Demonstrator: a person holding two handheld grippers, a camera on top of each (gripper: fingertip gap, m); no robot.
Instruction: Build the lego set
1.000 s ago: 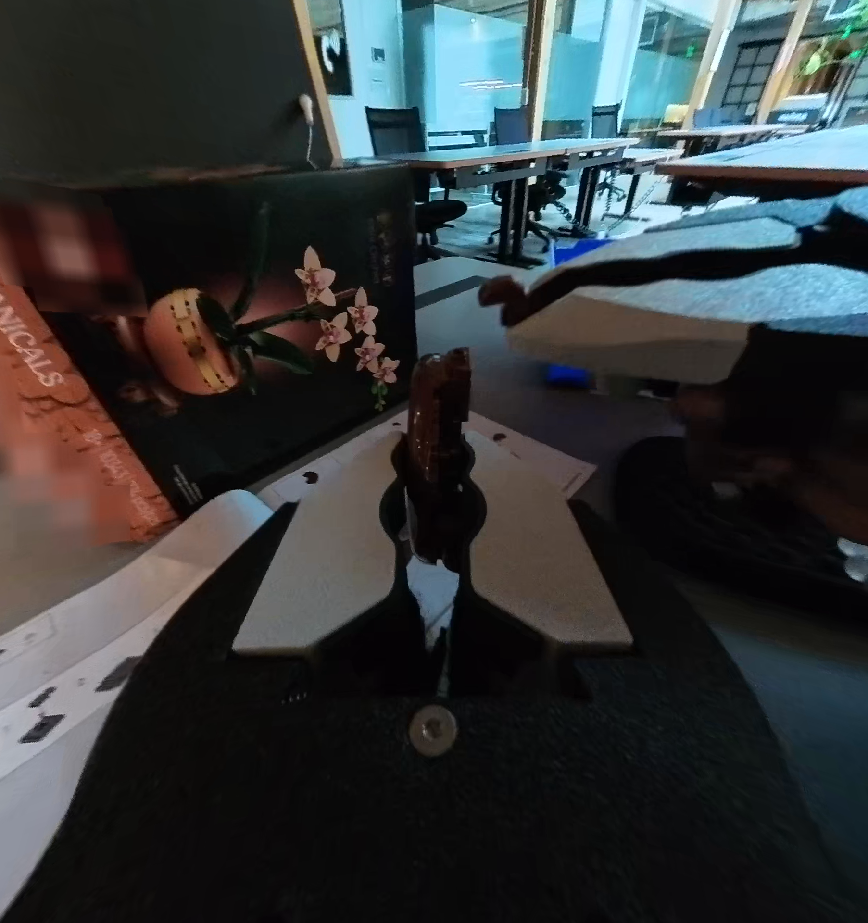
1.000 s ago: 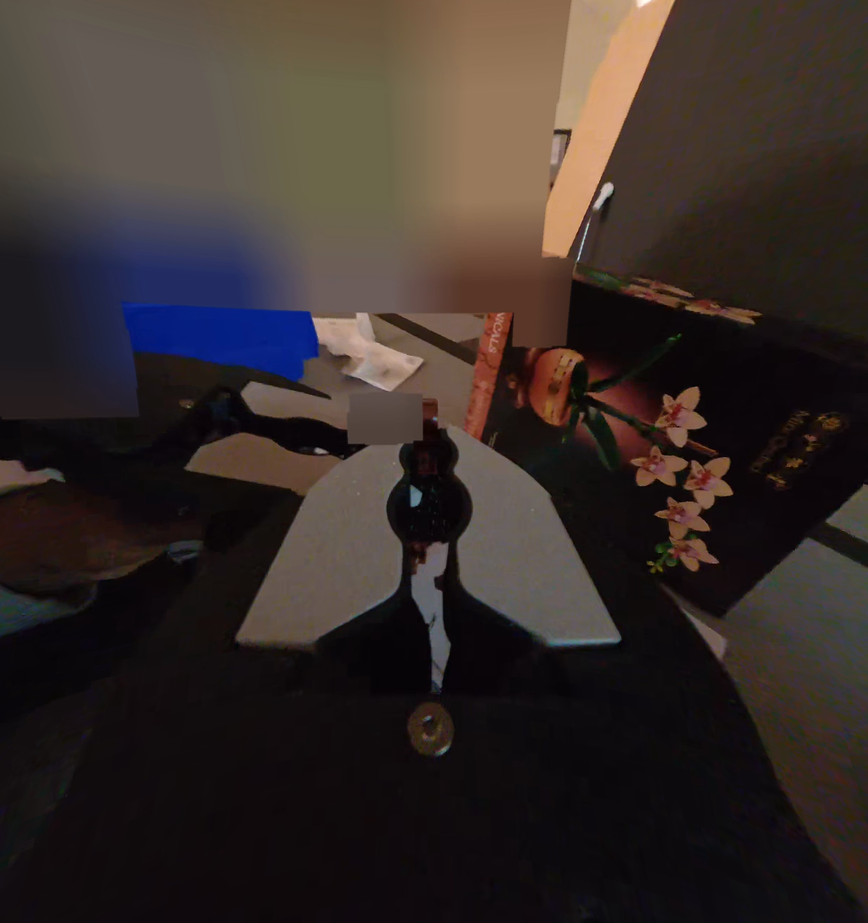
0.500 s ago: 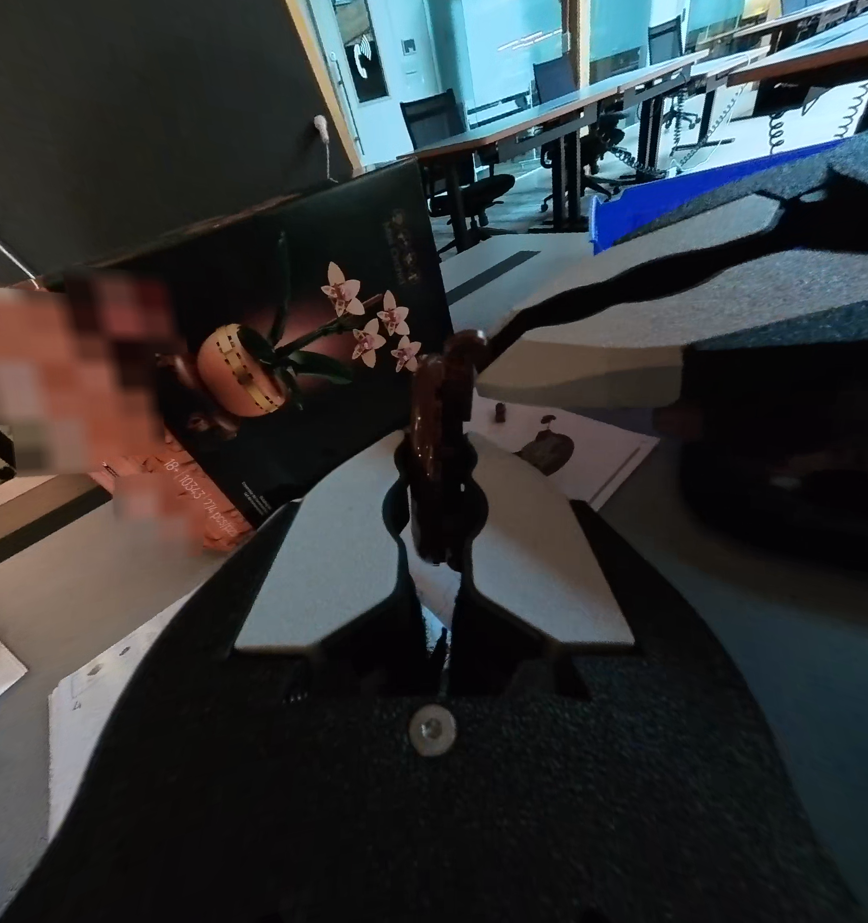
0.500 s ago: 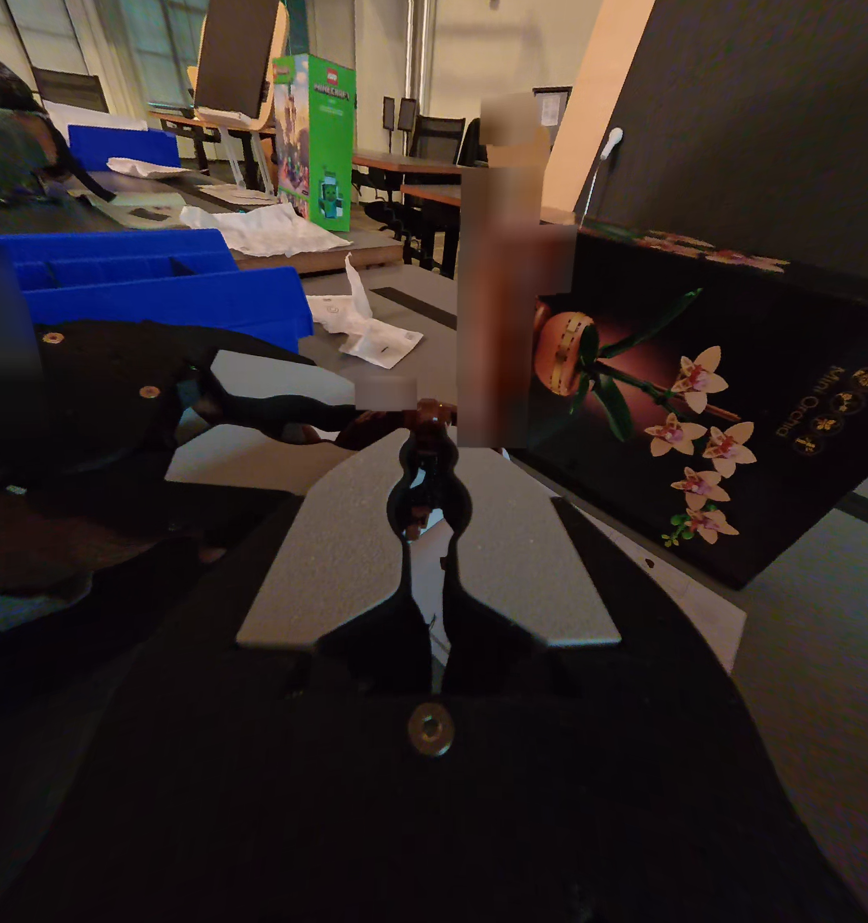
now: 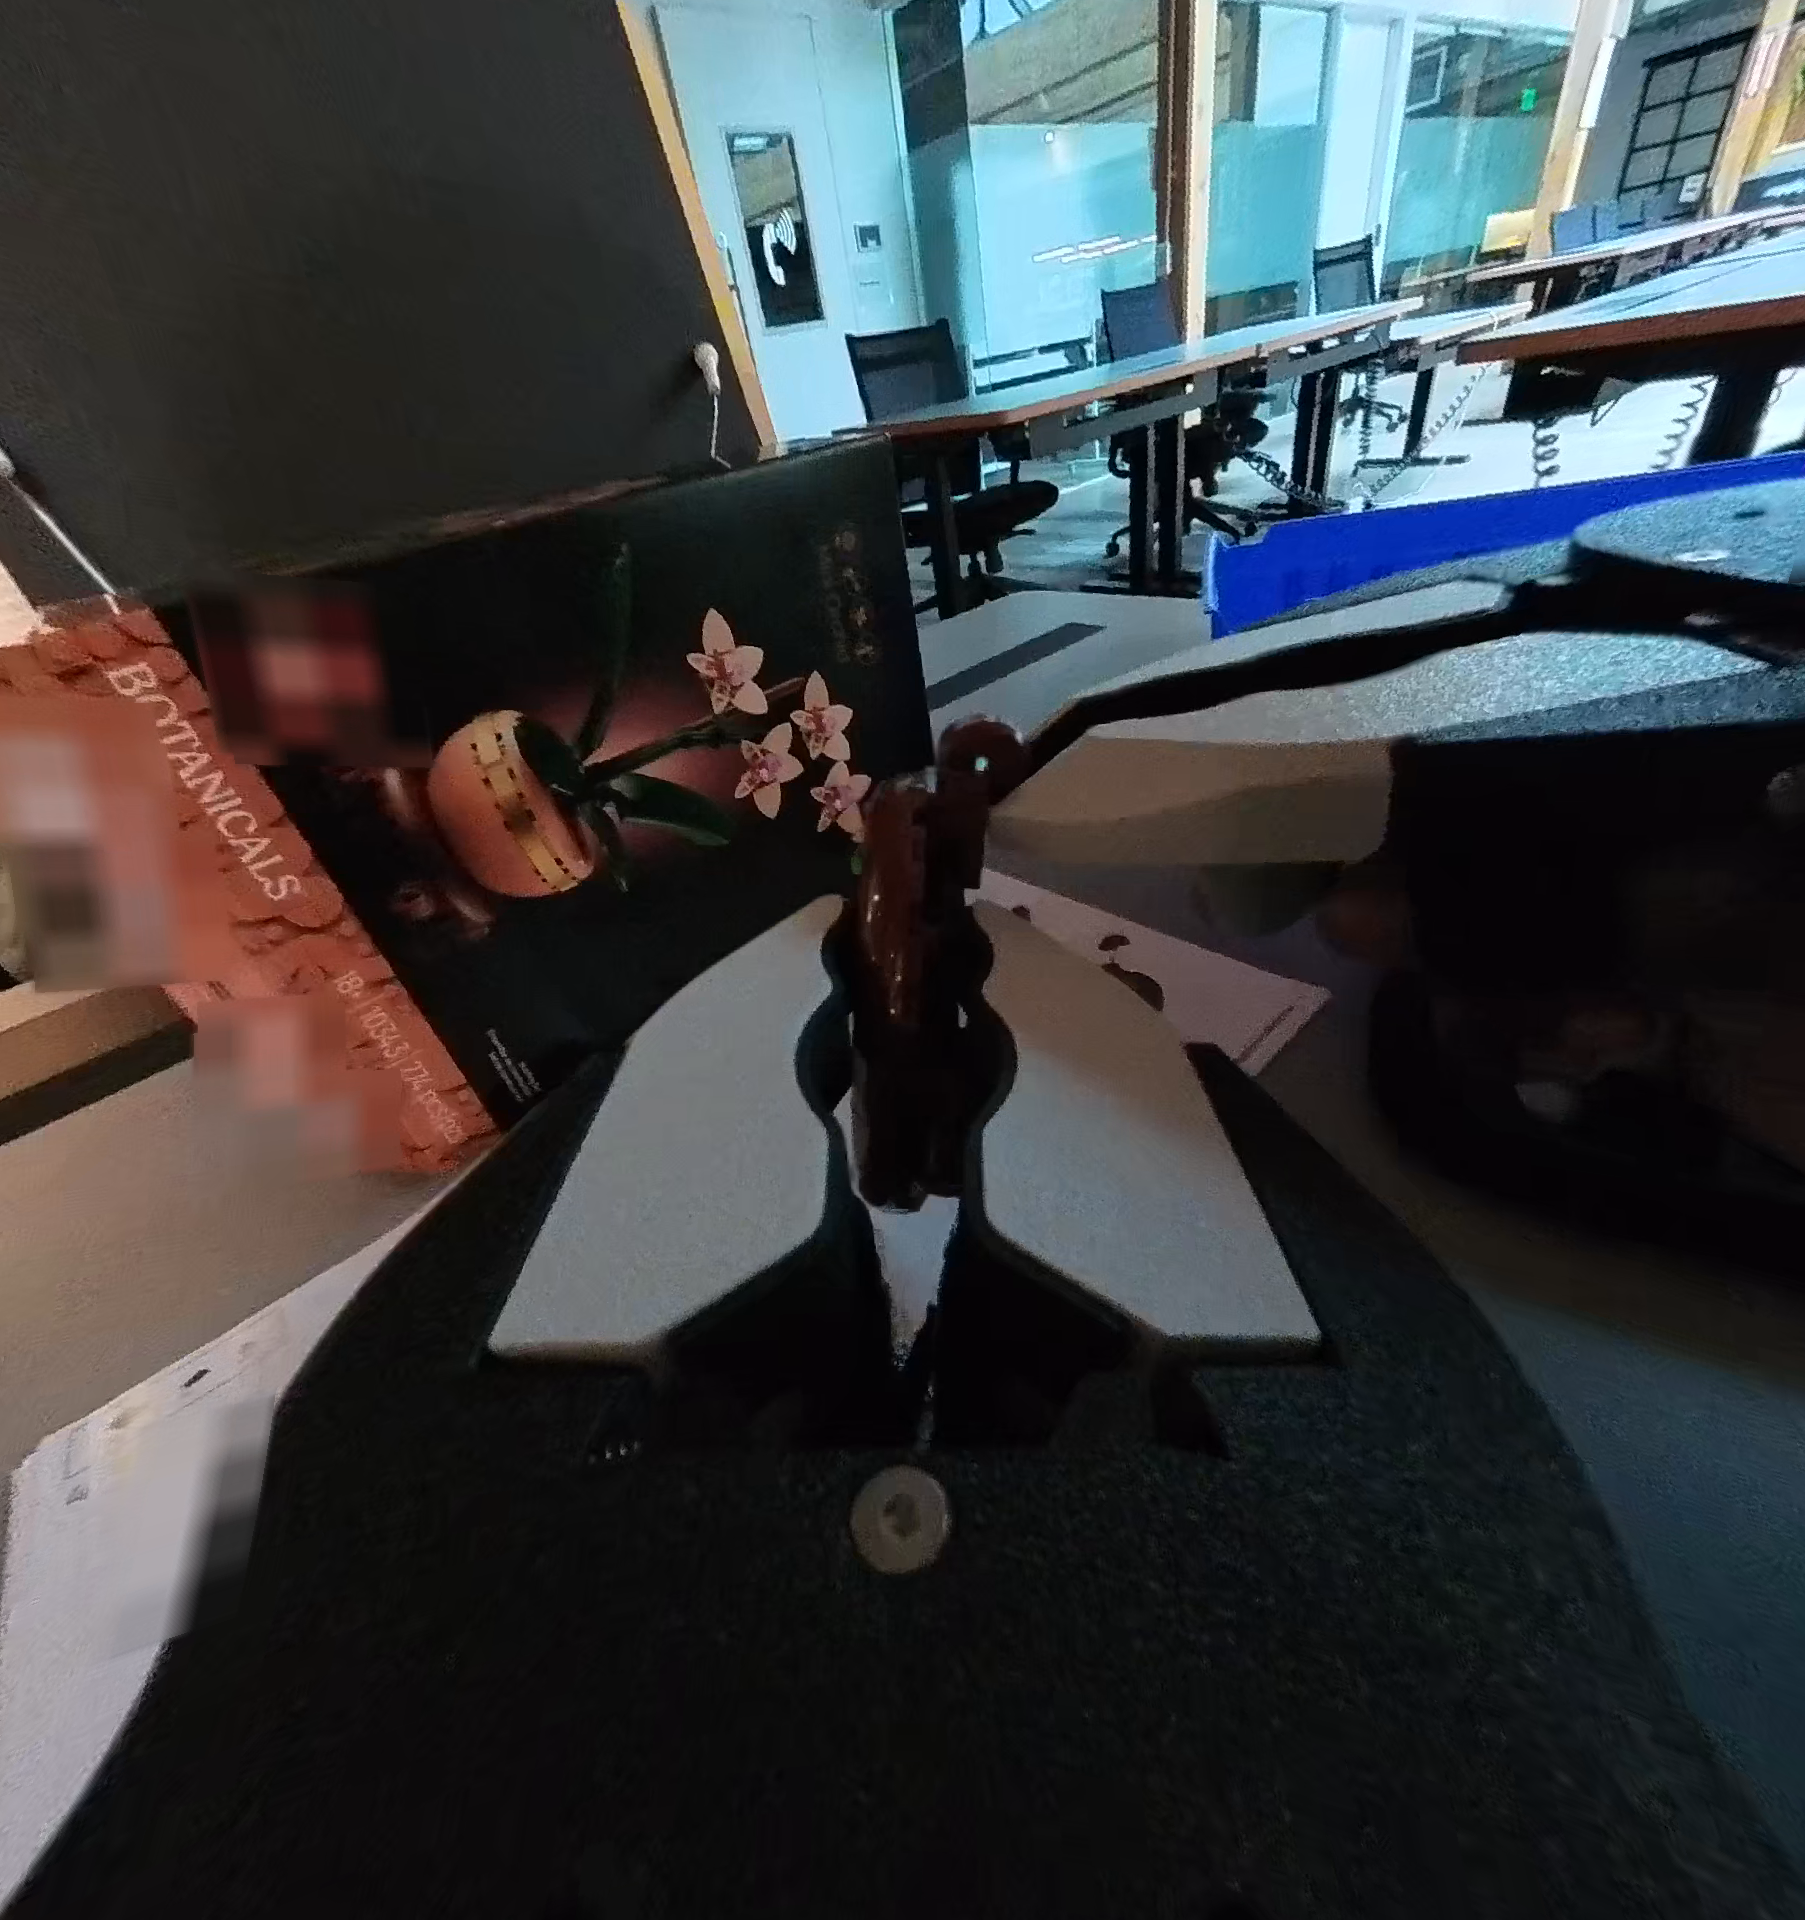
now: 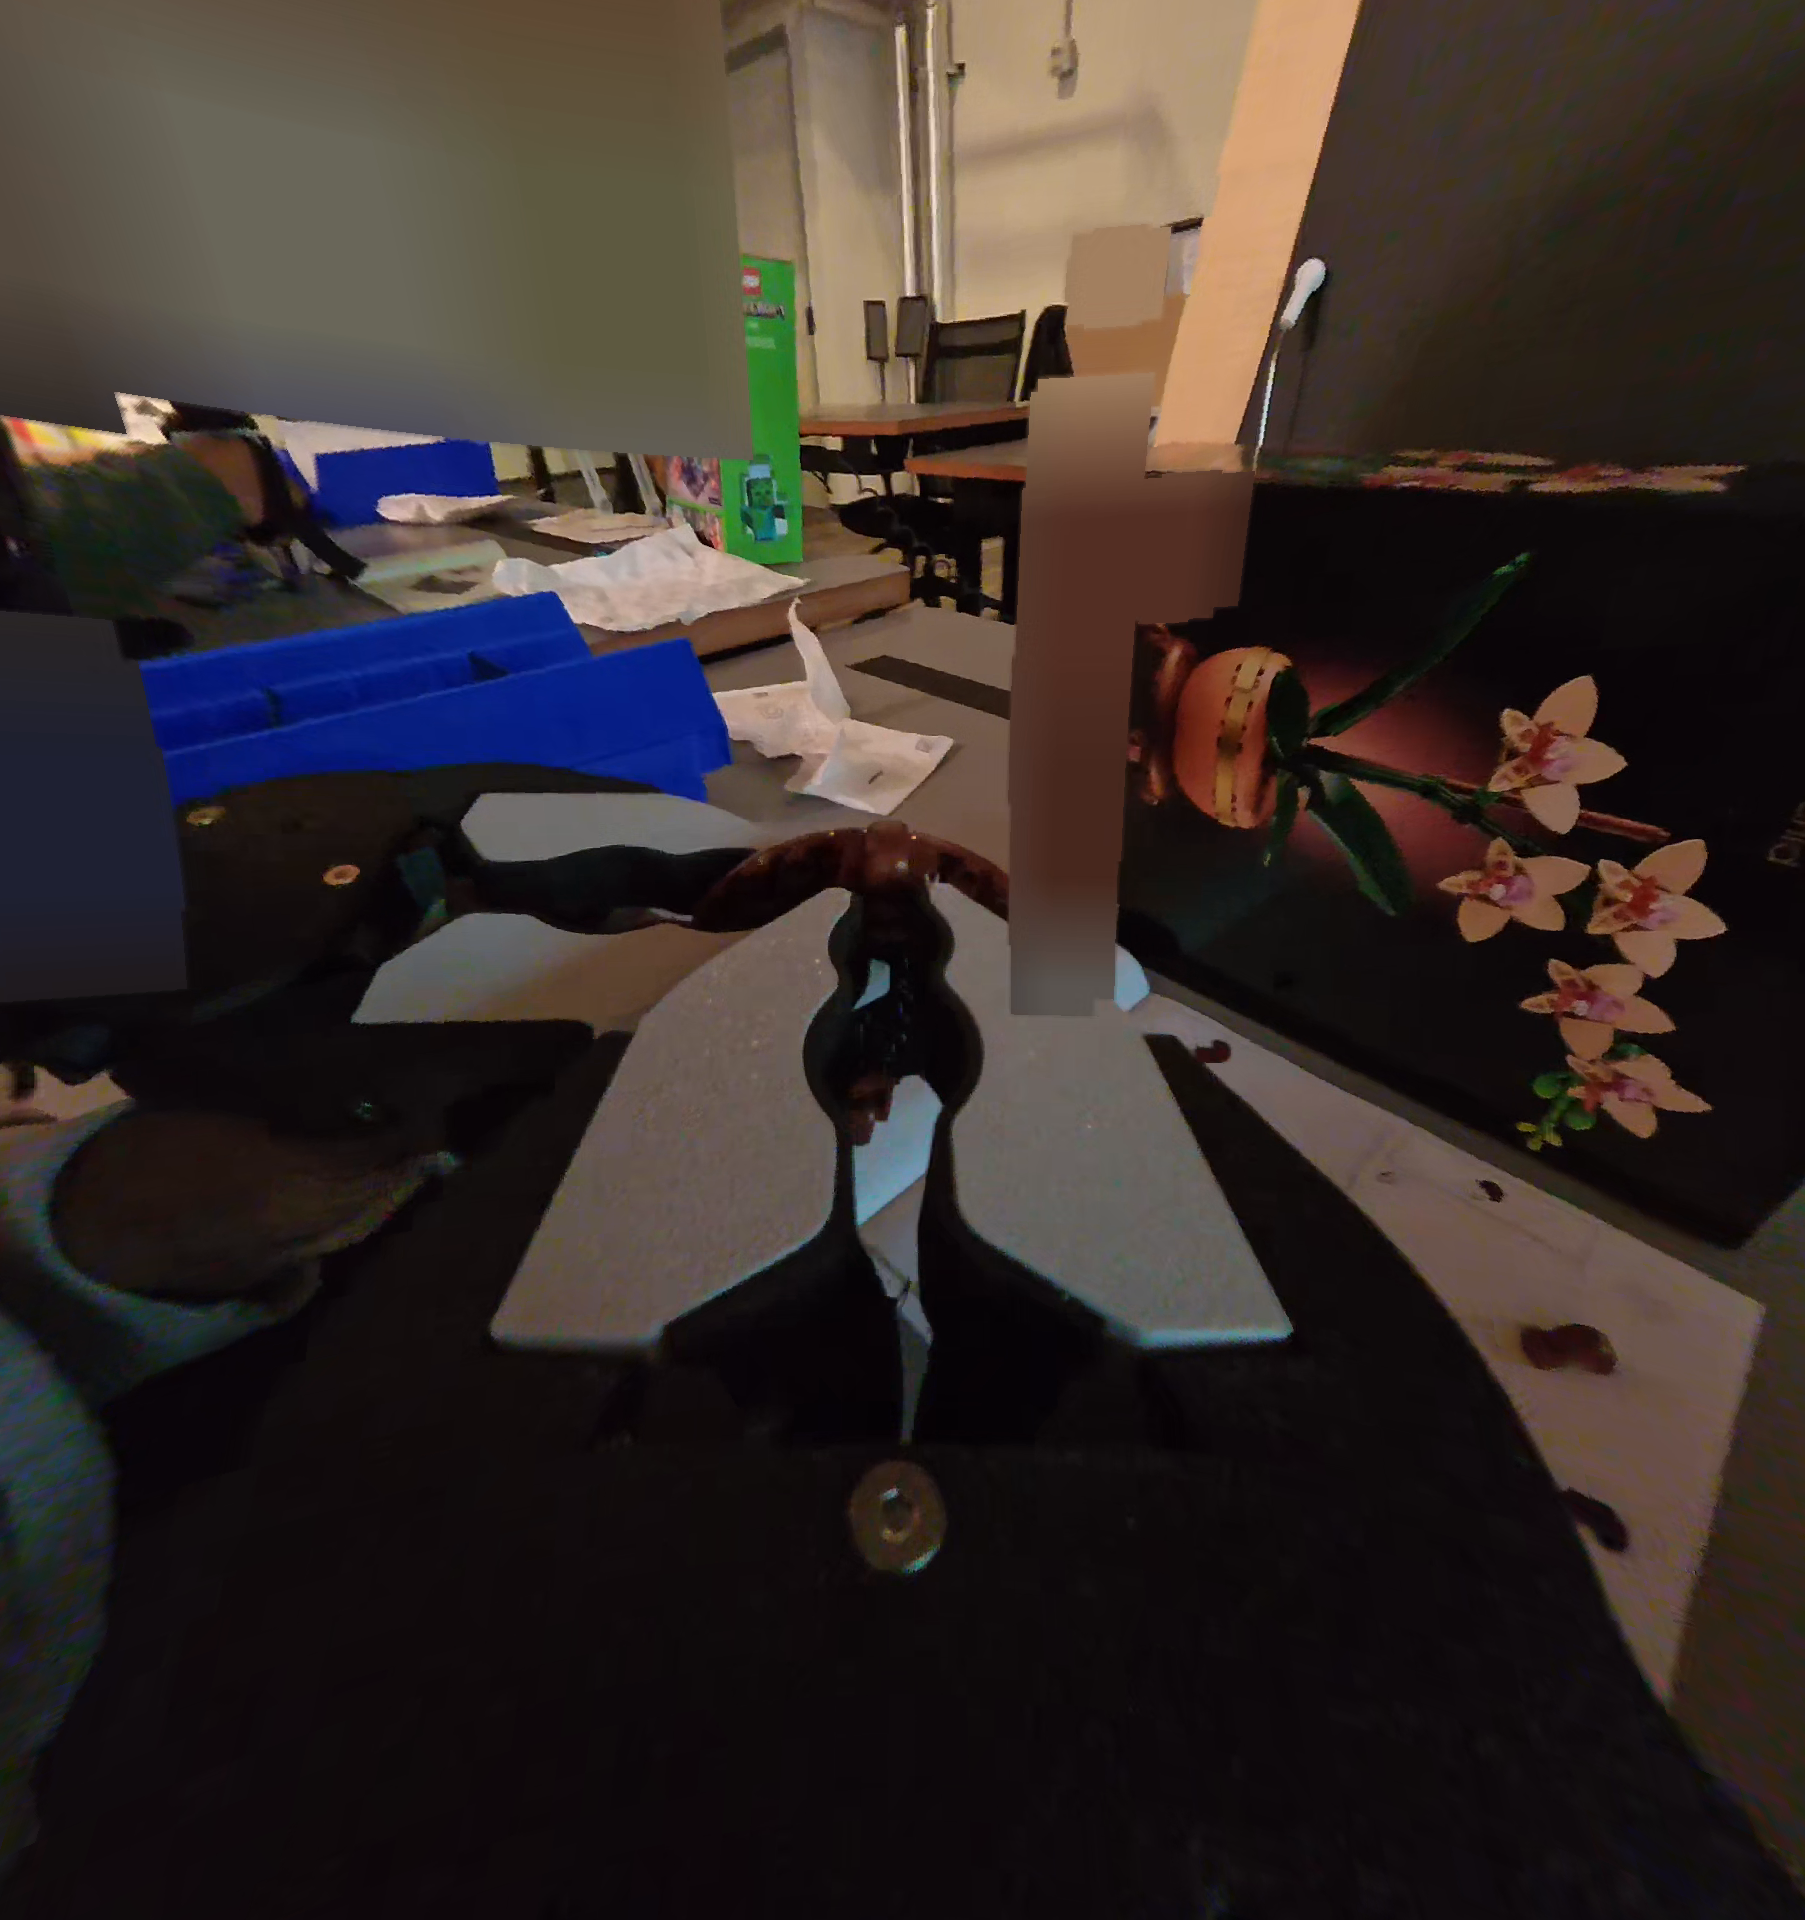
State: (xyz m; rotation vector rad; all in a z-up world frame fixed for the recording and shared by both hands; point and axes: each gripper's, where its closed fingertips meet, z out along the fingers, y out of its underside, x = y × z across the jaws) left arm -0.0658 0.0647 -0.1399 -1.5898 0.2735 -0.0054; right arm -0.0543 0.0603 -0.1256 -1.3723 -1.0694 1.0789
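Grey desk (image 6: 1791, 1351) in an open office, long tables and black chairs well behind.

Left gripper (image 5: 913, 935): fingers (image 5: 732, 1122) clenched on a dark brown curved brick piece (image 5: 893, 997). It stands upright between the pads and pokes out past the tips. Pads look pressed on both sides.

Right gripper (image 6: 893, 935): fingers (image 6: 1064, 1122) nearly together, grasping a small dark brown piece (image 6: 882, 1039) that runs up through the slot between them. Its top, a round brown knob (image 6: 890, 847), sits just past the tips.

The two grippers meet tip to tip. In the left view the right gripper (image 5: 1023, 748) comes in from the right side, with the knob (image 5: 976, 753) touching the top of the curved piece. In the right view the left gripper (image 6: 669, 899) comes in from the left side, and the curved brown piece (image 6: 773, 883) arcs across just beyond the right fingertips and joins at the knob. Cannot tell if the two parts are seated or just touching.

Around them:
- black toy box with orchid picture (image 6: 1500, 831), standing just beyond the fingertips, right of the right gripper
- white instruction sheet (image 6: 1449, 1247) flat under both grippers, a few small brown bits (image 6: 1568, 1345) on it
- blue bins (image 6: 441, 696) beyond the left gripper
- crumpled white bags (image 6: 836, 738) further out, beside the bins
- green toy box (image 6: 768, 416) well behind
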